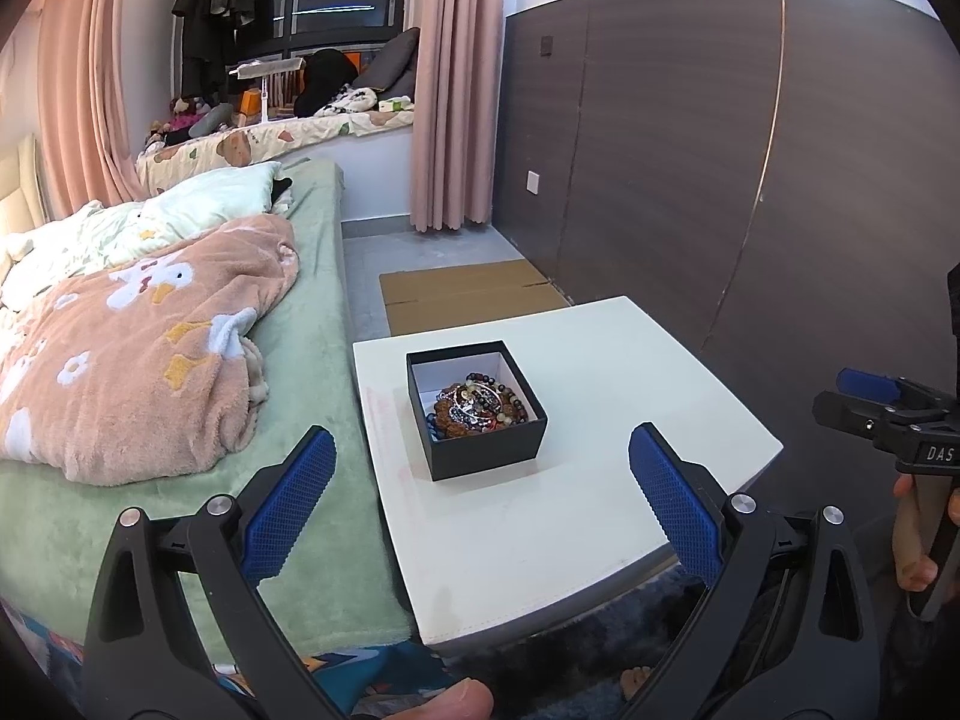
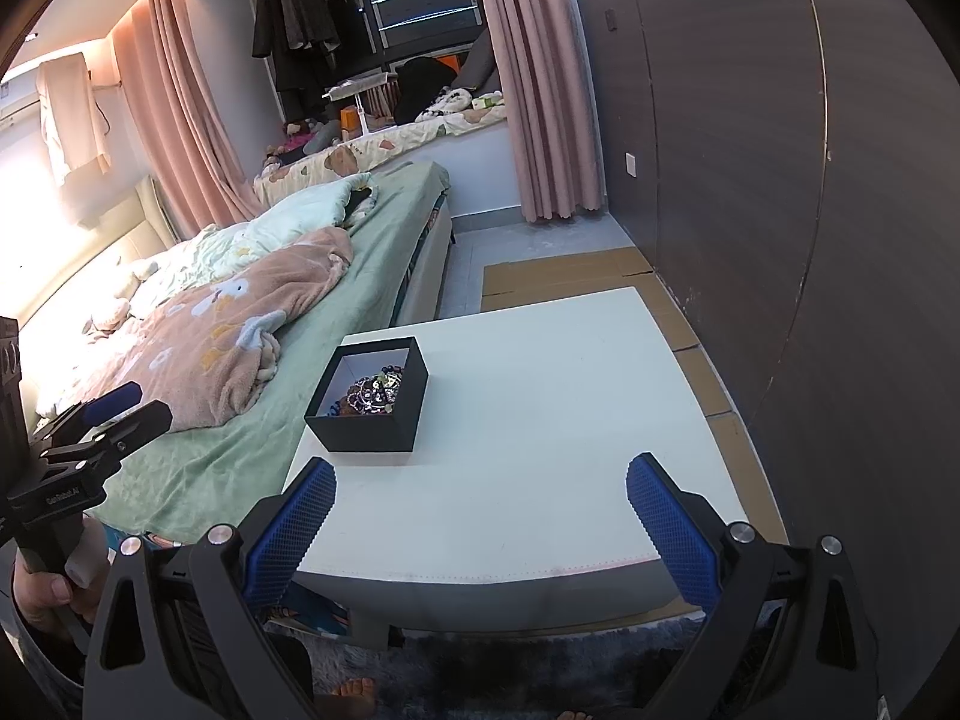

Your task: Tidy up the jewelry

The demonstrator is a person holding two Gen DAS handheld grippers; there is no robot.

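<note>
Hovering short of table | left gripper and right gripper both held spread, nothing grasped | box of tangled bracelets set far-left on table | left gripper judged nearer, box straight ahead

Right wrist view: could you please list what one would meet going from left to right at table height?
Left gripper → peach blanket on the green bed → black jewelry box → bare white table → cardboard on the floor → dark wall panel.
</note>
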